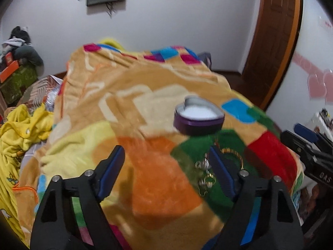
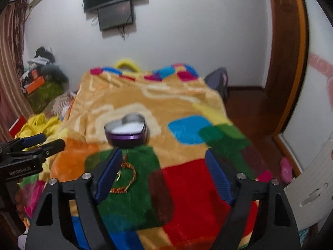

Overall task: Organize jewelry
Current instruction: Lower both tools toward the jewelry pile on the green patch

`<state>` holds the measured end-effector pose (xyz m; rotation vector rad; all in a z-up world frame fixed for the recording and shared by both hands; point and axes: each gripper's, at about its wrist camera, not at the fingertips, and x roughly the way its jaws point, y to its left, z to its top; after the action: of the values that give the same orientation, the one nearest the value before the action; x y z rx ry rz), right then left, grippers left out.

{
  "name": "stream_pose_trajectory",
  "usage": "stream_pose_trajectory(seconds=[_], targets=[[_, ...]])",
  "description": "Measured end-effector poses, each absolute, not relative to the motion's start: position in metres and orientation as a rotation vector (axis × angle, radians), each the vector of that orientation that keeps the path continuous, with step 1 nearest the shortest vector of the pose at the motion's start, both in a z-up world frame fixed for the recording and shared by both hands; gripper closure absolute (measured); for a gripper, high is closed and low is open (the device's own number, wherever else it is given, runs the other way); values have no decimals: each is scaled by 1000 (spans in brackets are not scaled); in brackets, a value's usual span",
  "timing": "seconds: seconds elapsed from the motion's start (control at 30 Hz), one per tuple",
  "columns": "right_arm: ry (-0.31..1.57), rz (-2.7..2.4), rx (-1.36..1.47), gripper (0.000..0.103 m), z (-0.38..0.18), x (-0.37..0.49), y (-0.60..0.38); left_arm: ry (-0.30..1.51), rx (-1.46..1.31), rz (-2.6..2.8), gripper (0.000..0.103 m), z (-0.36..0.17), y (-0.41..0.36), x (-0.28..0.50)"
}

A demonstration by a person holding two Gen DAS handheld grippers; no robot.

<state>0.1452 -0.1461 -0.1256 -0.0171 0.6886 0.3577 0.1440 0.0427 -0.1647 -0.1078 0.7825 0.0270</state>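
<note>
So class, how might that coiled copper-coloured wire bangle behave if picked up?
The bangle looks like a thin, bent loop, so probably light and springy rather than stiff. Lying on plush blanket, it may snag or sink, and could slip from a tool.

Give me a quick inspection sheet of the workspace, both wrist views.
Surface: multicoloured blanket spread over a bed, wrinkled.
Job's things: open purple heart-shaped box with white lining, standing on the blanket; gold jewelry loose on the green patch nearer the grippers; blur hides the piece count.
Clutter: yellow cloth heaped beside the bed, stacked boxes and clothes in the corner.
Grippers: left gripper open, empty; right gripper open, empty; both above the blanket.
Cables: loose wires hanging under the wall screens.
Surroundings: white wall, wooden door, striped curtain.
</note>
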Motion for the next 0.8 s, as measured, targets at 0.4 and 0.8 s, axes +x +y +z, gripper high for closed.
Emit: stream_pose_trajectory(seconds=[0.4, 0.8], targets=[[838, 513, -55, 68, -165, 171, -120, 911, -111, -133, 63, -195, 24, 158], [910, 620, -109, 81, -186, 190, -95, 978, -111, -207, 81, -214, 14, 161]])
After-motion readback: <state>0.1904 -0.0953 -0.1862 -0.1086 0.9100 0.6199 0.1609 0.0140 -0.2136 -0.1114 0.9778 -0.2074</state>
